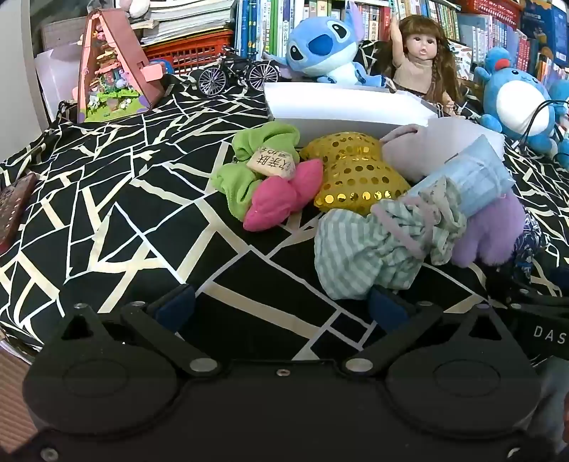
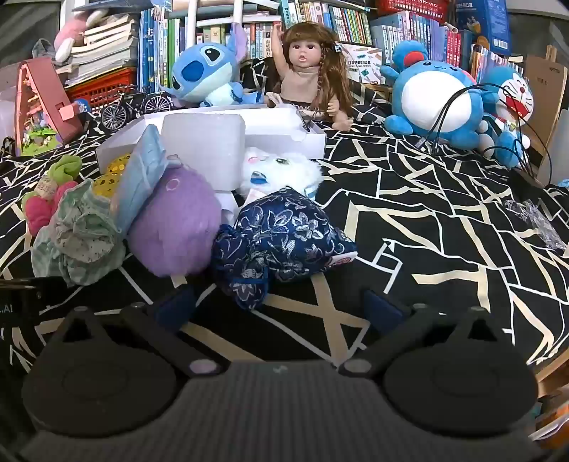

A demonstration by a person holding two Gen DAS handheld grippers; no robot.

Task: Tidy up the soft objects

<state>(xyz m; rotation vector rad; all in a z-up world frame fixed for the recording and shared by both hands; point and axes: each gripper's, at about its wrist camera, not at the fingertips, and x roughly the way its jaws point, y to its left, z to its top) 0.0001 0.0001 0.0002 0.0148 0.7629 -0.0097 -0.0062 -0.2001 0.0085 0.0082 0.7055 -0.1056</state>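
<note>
bookshelves packed with books (image 2: 320, 21) fill the back of the room, and in front of them a black cloth with pale crack lines (image 1: 106, 220) covers the surface. on it lies a heap of soft things just before a white box (image 2: 306, 138): a green and pink plush (image 1: 263, 184), a gold sequin pouch (image 1: 355, 177), a striped green cloth (image 1: 359, 256), a pale blue pack (image 1: 476, 174), a purple plush (image 2: 174, 224), a blue floral pouch (image 2: 281, 238) and a white plush (image 2: 281, 170) – most touching their neighbours. the white box holds a white foam block (image 2: 202, 142).

the left gripper (image 1: 281, 305) hangs low over the cloth, its 2 fingers spread wide with nothing between them; the striped green cloth sits just past its right finger. the right gripper (image 2: 281, 302) is also spread wide and empty, with the blue floral pouch just ahead – its lower corner reaching between the fingertips. a blue stitch plush (image 2: 206, 74), a doll (image 2: 309, 71) and a round blue plush (image 2: 434, 99) sit behind the box.
</note>
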